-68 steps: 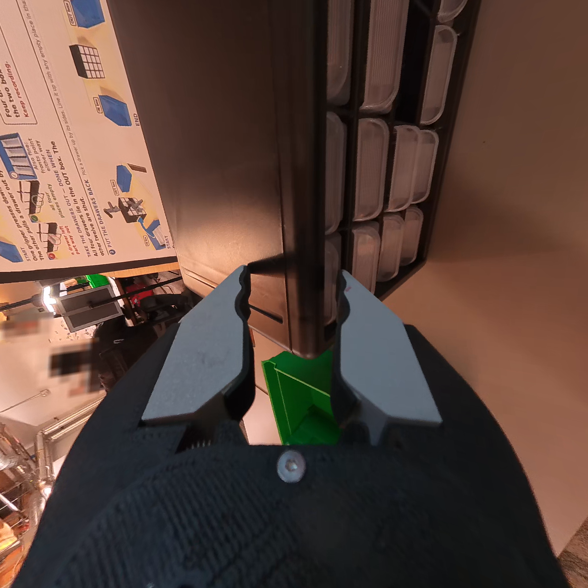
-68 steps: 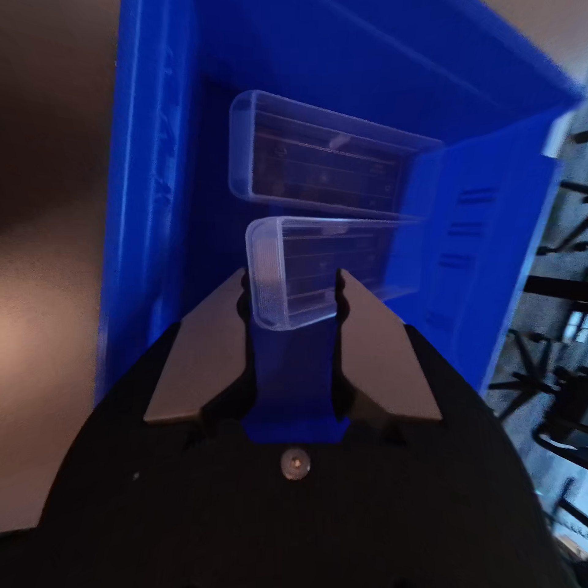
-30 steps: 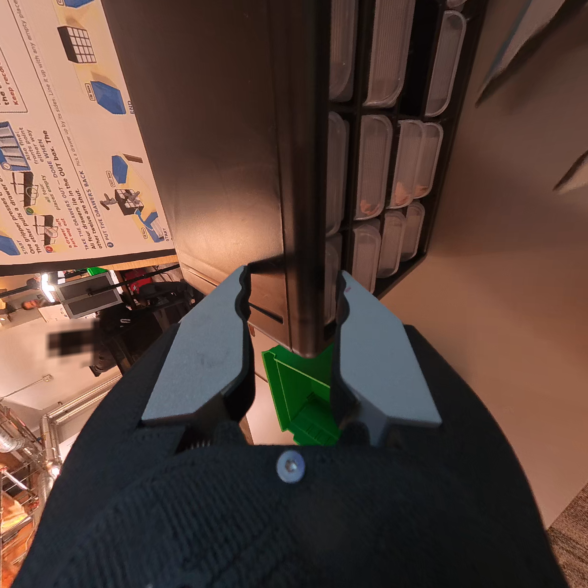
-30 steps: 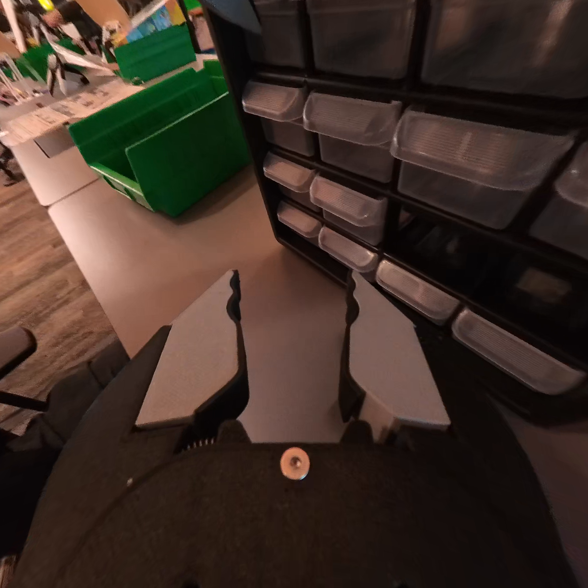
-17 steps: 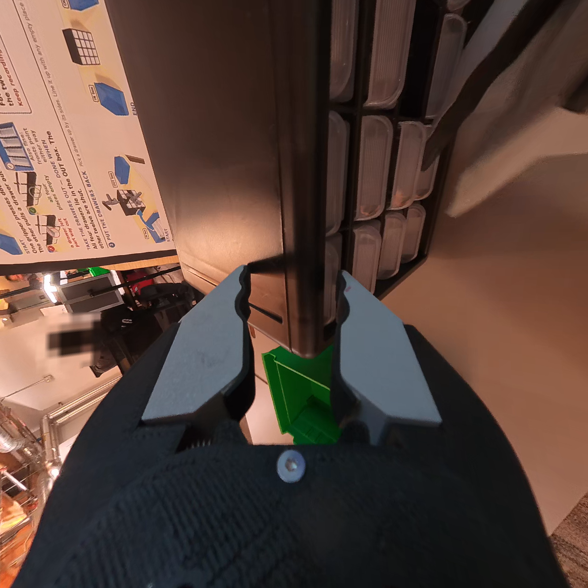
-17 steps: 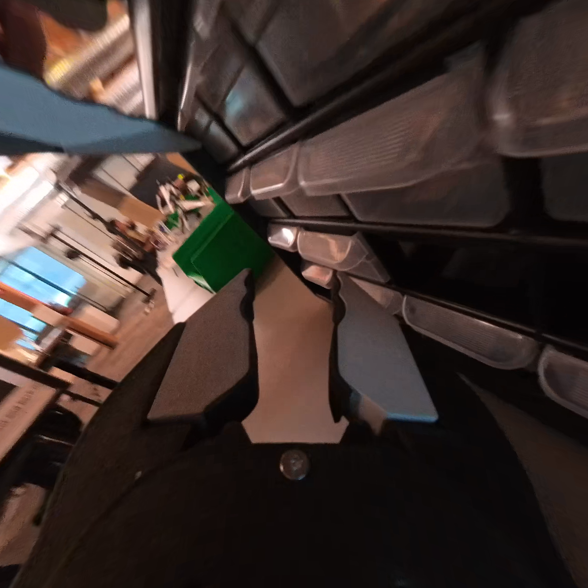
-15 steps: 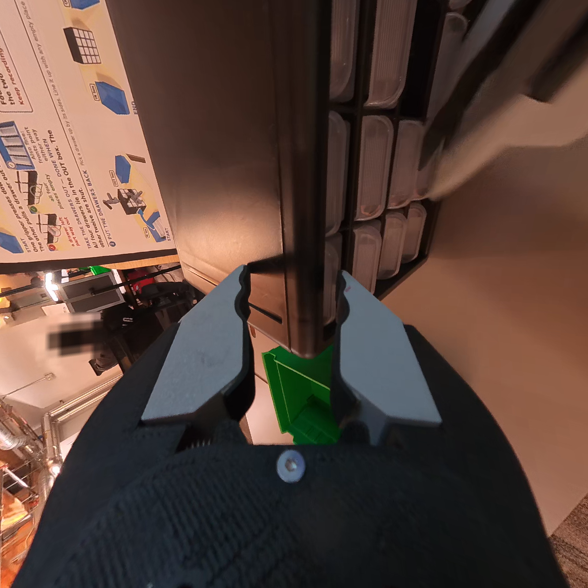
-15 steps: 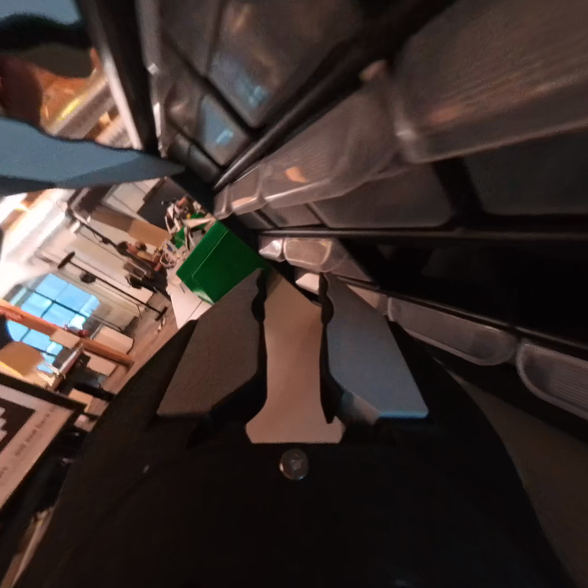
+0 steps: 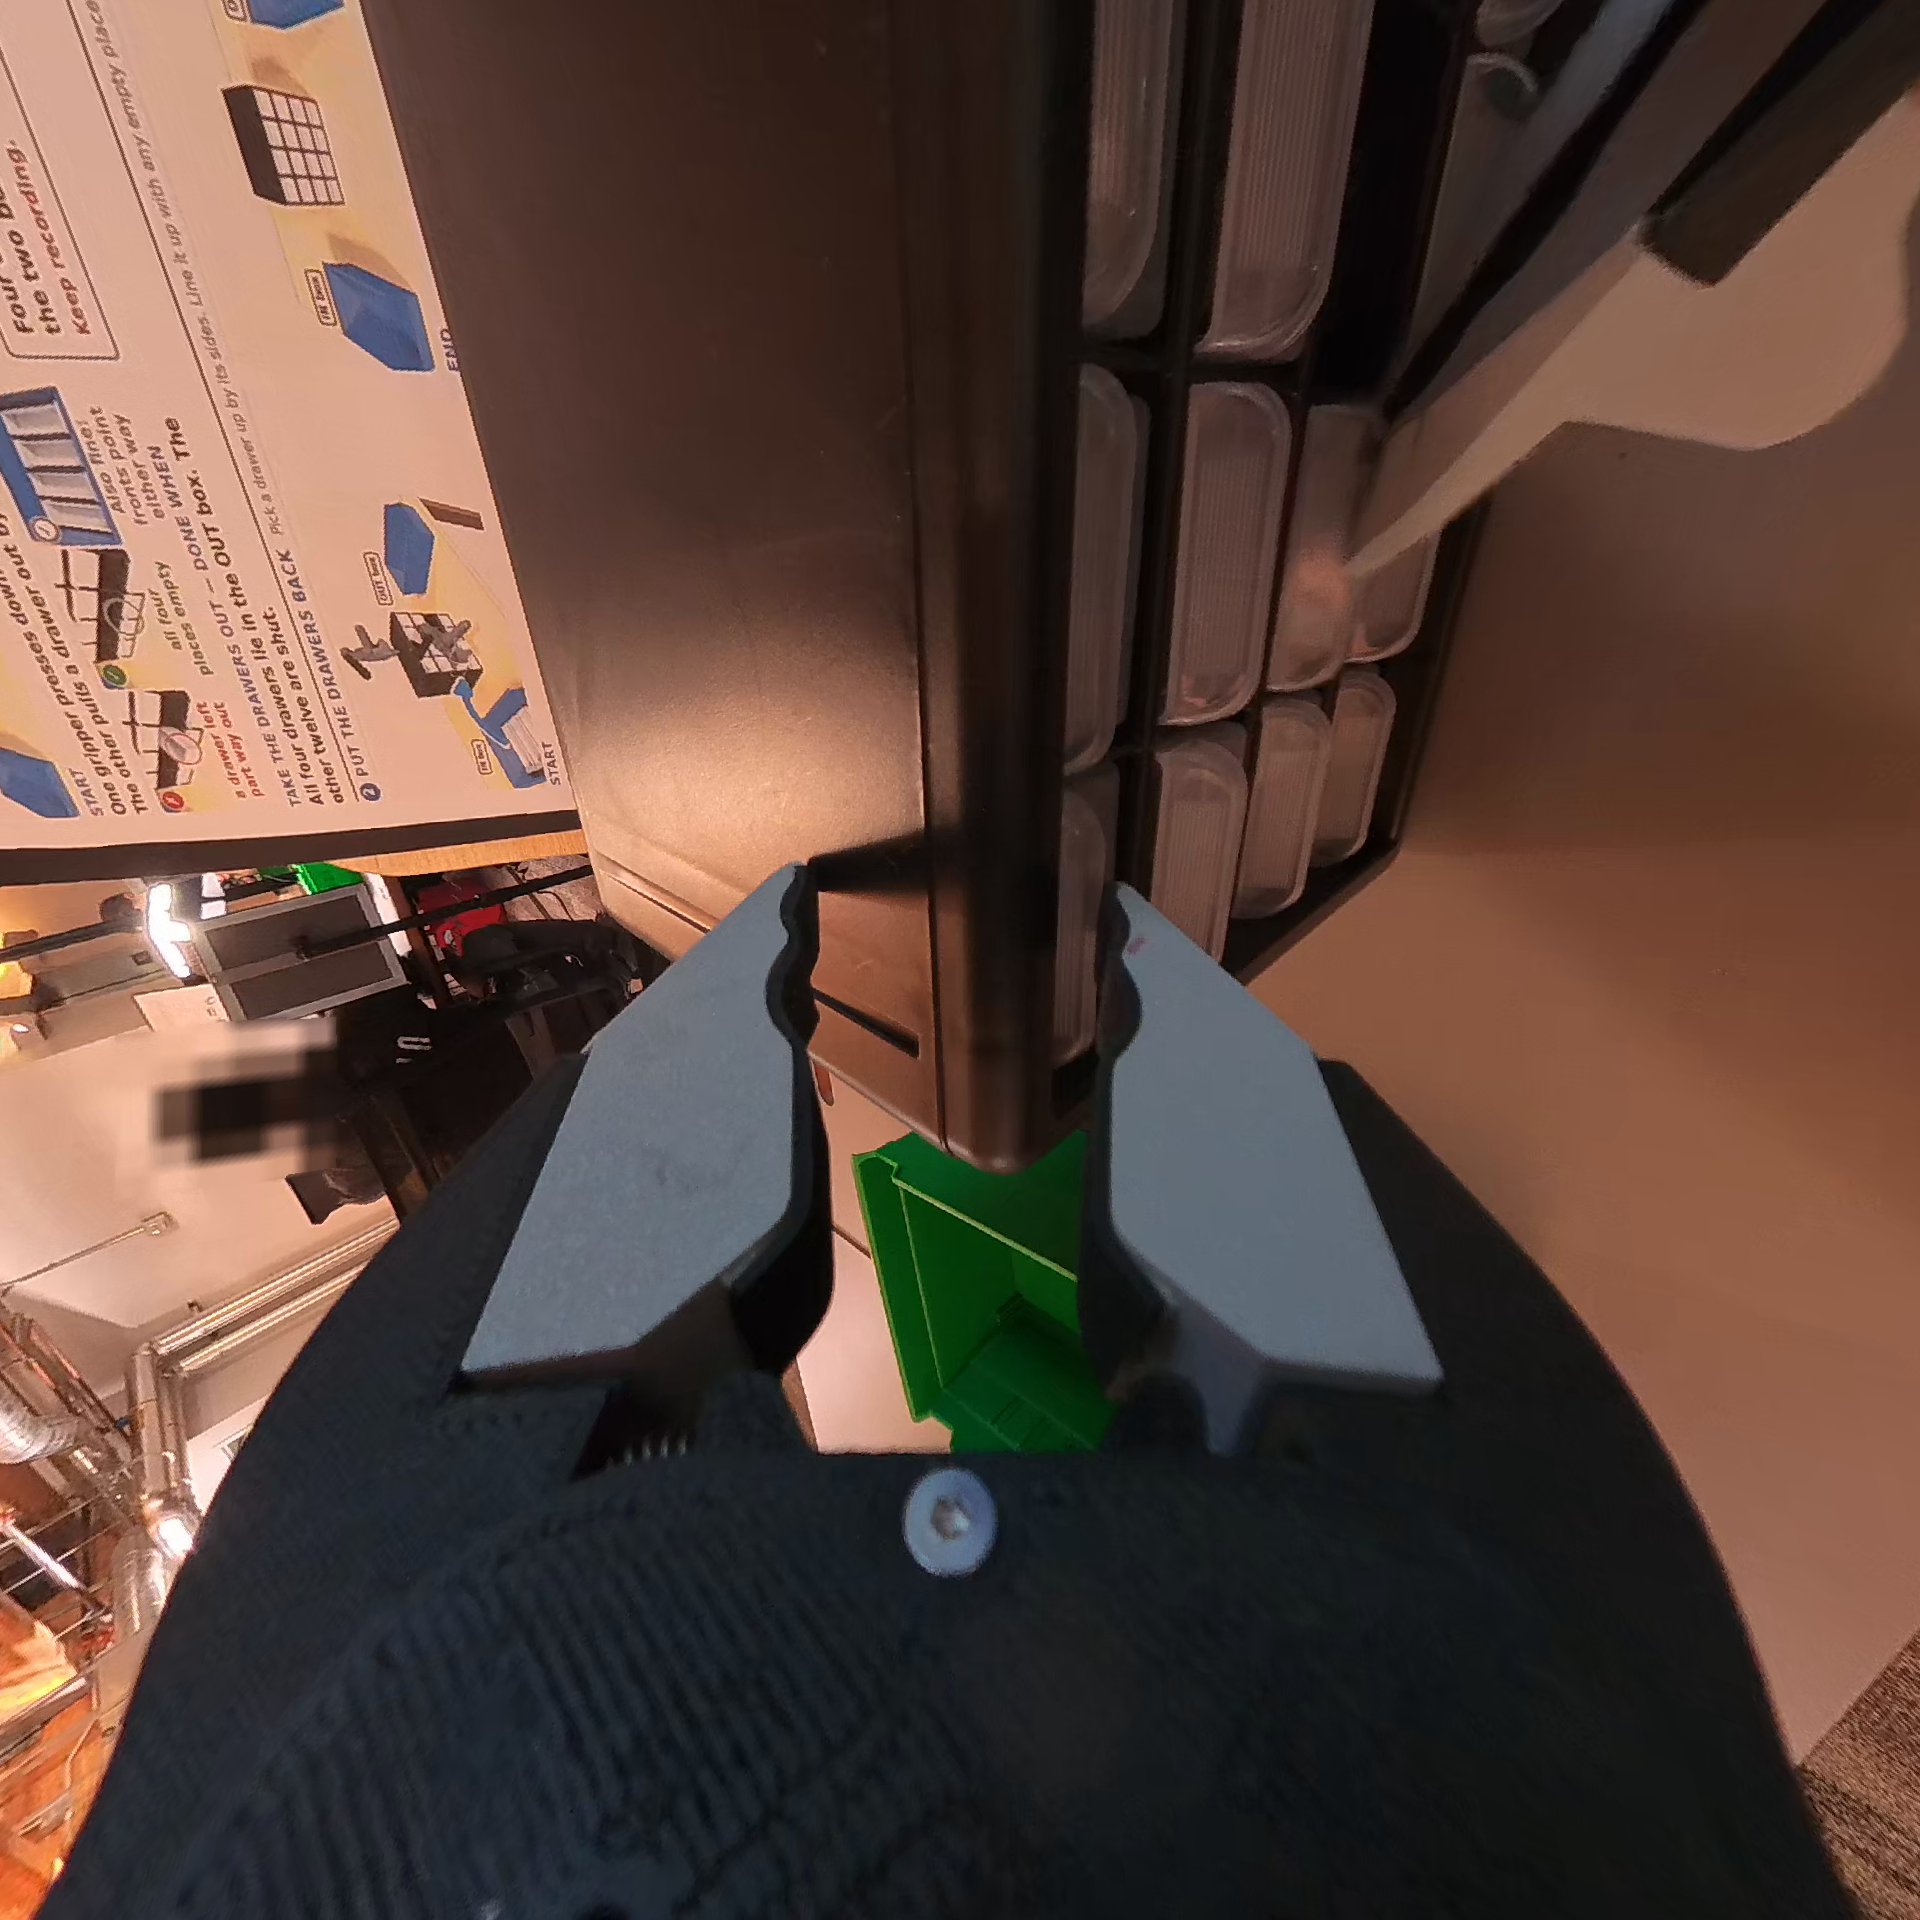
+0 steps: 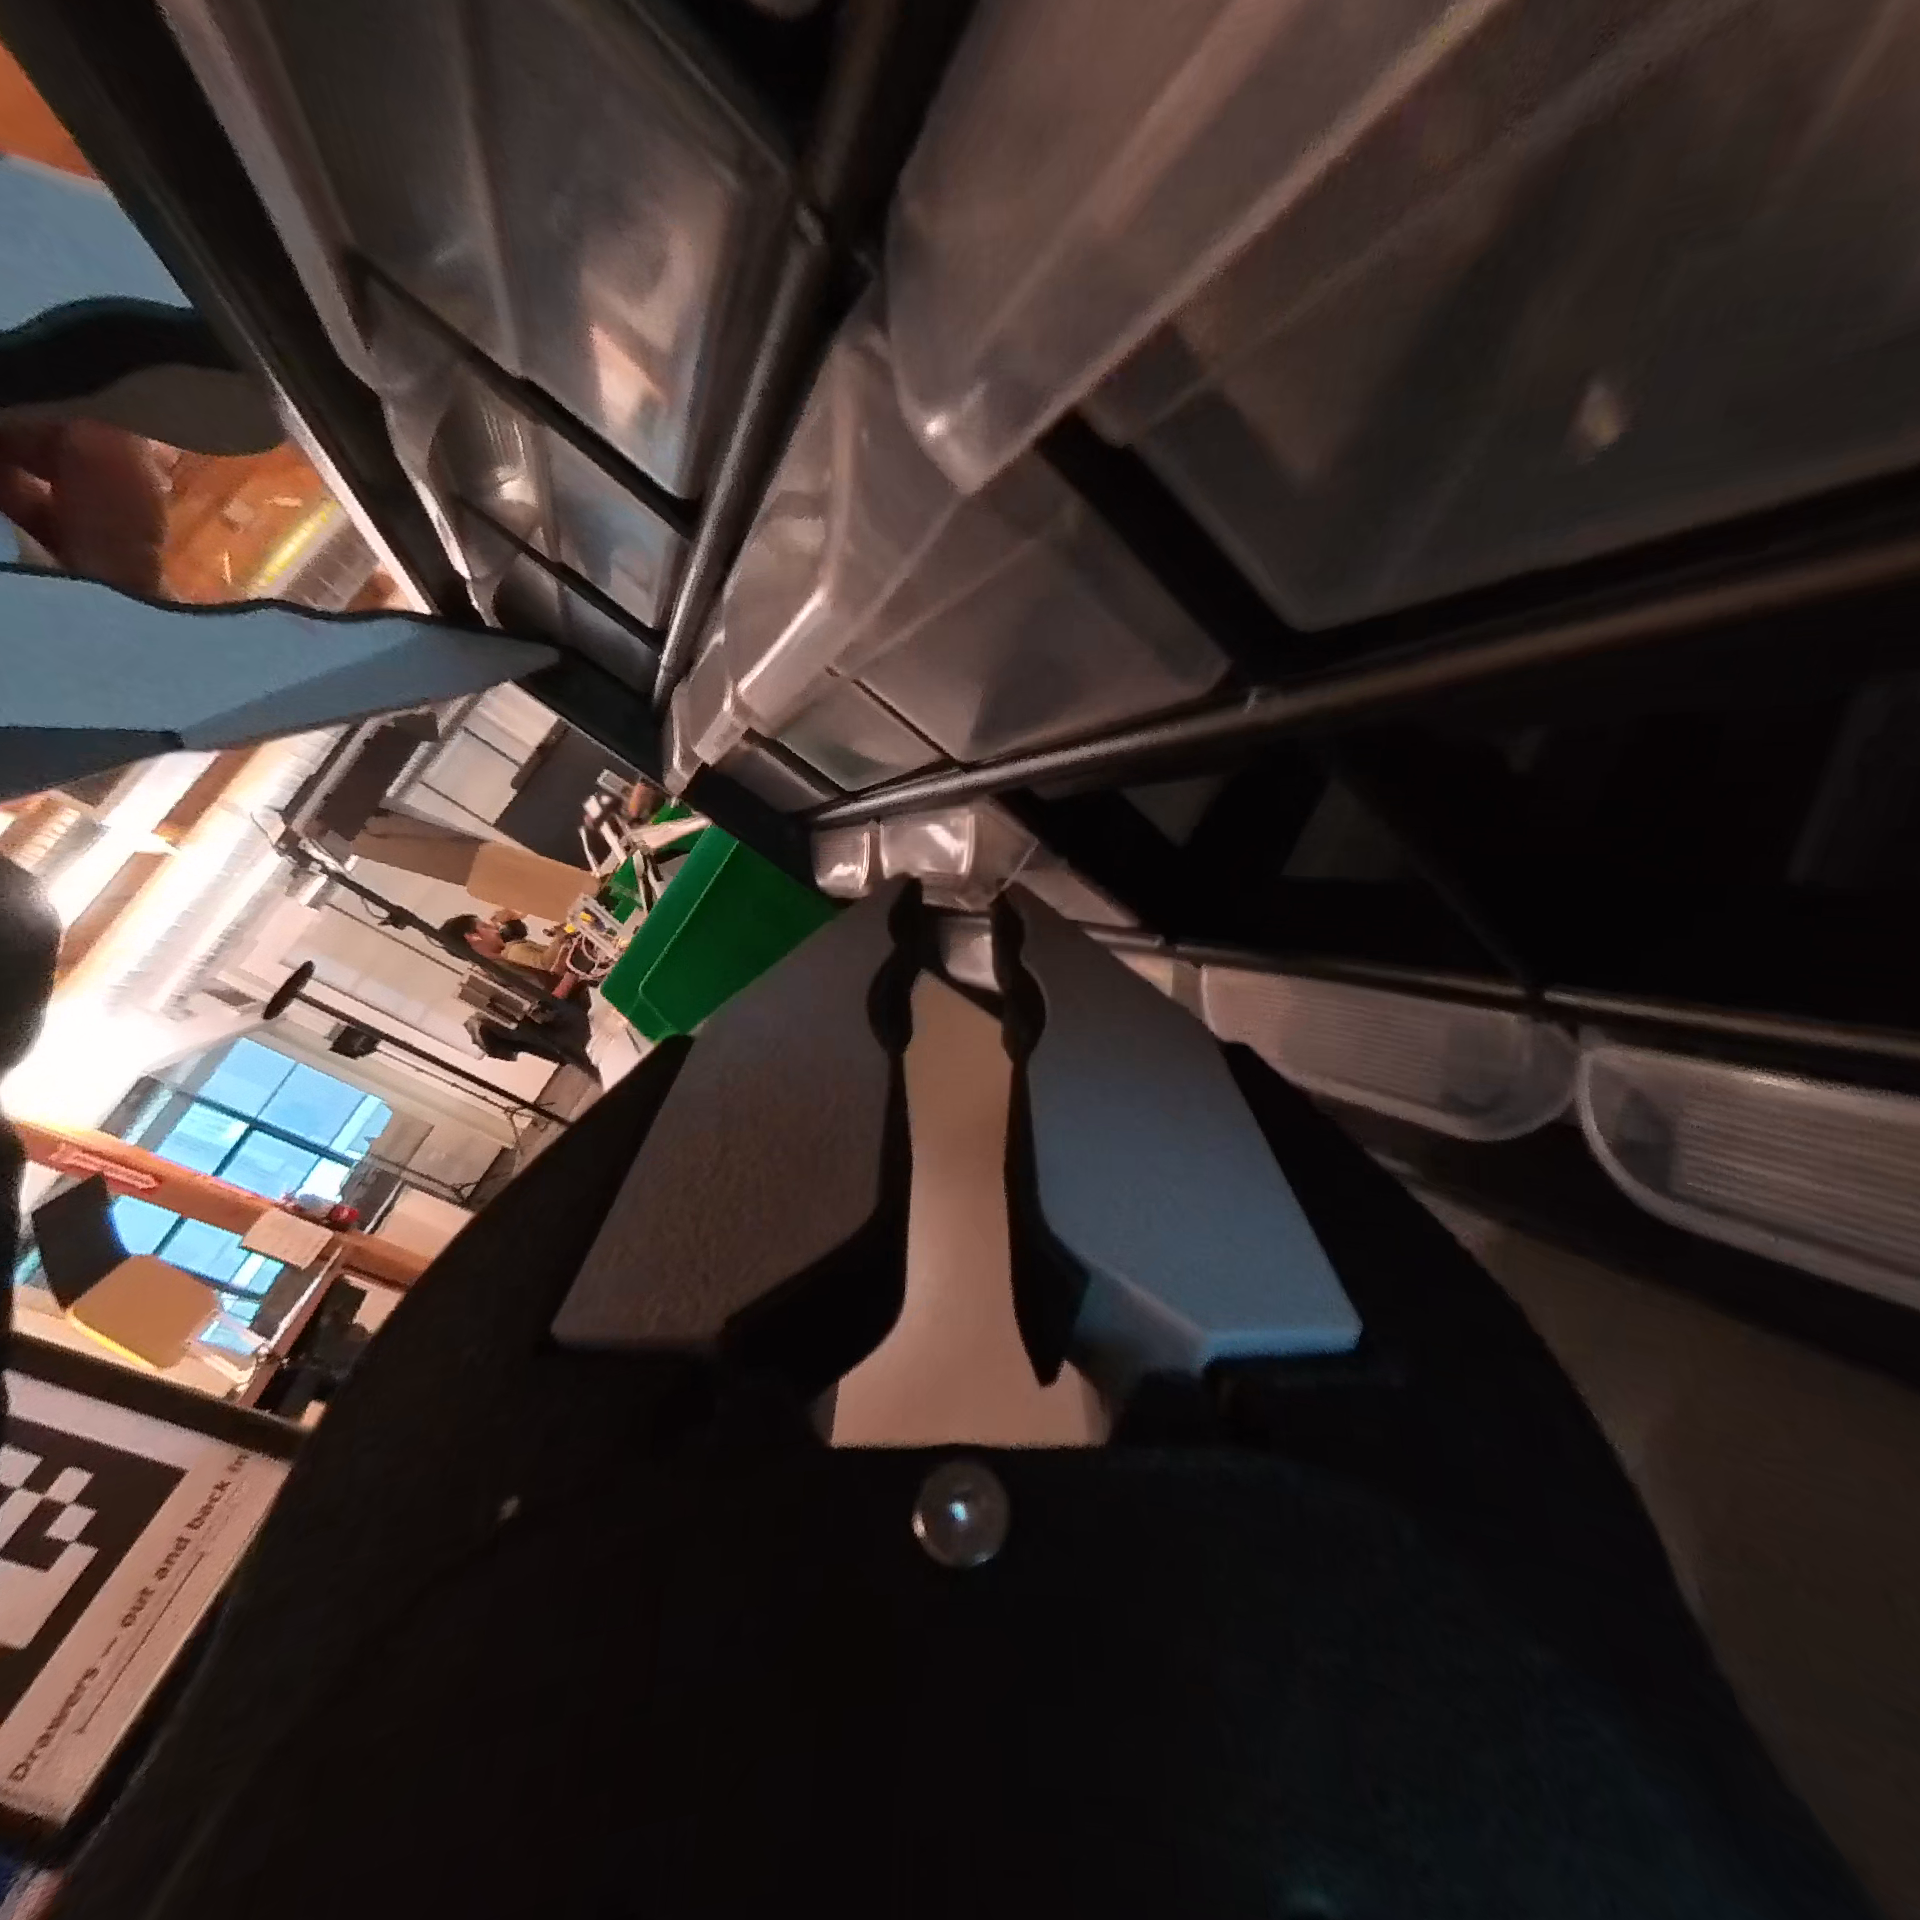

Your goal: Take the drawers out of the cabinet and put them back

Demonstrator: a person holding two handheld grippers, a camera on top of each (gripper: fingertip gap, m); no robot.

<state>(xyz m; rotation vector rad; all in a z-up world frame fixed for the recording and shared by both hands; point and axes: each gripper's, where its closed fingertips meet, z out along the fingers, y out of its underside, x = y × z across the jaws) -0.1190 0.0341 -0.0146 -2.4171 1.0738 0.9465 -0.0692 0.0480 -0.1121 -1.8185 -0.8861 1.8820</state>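
Observation:
The black cabinet [image 9: 748, 468] with several clear drawers fills the left wrist view. My left gripper [image 9: 956, 935] is open, its jaws astride the cabinet's top front edge. In the right wrist view my right gripper [image 10: 951, 914] has its jaws nearly together on the handle lip of a clear drawer [image 10: 925, 847] in the cabinet front [image 10: 1247, 707]. The left wrist view shows the right gripper [image 9: 1382, 530] with its tips on a drawer [image 9: 1314, 603] in the right-hand column. Dark empty slots [image 10: 1610, 831] lie beside that drawer. A left finger [image 10: 260, 675] shows at the cabinet's top edge.
A green bin [image 9: 987, 1278] stands on the table [image 9: 1662, 1039] beyond the cabinet; it also shows in the right wrist view [image 10: 717, 945]. An instruction poster [image 9: 208, 416] lies behind the cabinet. A room with people and stands lies farther off.
My right gripper let go of a drawer in the blue bin, swung to the cabinet front, rolled sideways and narrowed its jaws onto a drawer handle. My left gripper has stayed on the cabinet edge.

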